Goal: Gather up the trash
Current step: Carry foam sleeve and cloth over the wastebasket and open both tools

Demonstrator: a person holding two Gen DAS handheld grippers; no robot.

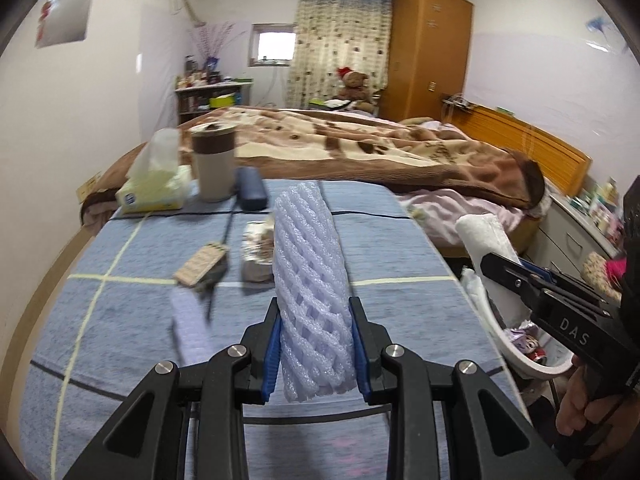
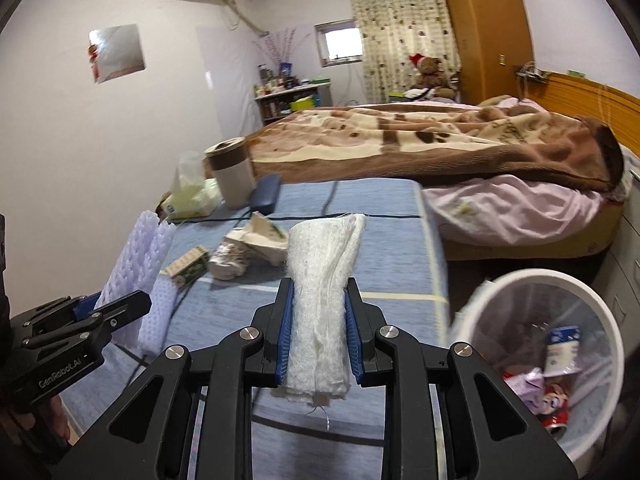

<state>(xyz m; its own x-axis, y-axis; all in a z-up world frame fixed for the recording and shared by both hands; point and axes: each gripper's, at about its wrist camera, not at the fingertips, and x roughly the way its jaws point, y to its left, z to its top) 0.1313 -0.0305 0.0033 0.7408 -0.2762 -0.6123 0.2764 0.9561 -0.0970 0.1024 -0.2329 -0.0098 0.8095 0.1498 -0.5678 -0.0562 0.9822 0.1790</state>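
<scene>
Right tool (image 2: 319,330) clenched on white cloth wad (image 2: 322,300), nearer waste bin (image 2: 576,280) at right; left tool (image 1: 316,346) gripping foam fruit net (image 1: 310,280).

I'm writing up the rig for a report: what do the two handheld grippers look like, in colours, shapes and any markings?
Both are matte black, angular plastic frames with triangular cut-outs and round silver pivot bolts. The jaws carry ribbed blue pads. Seen from the left wrist camera, the right gripper bears white letters "DAS"; from the right wrist camera, the left gripper reads "GenRobot.AI". Bare fingers grip each pistol-style handle; no cables are clear.
</scene>
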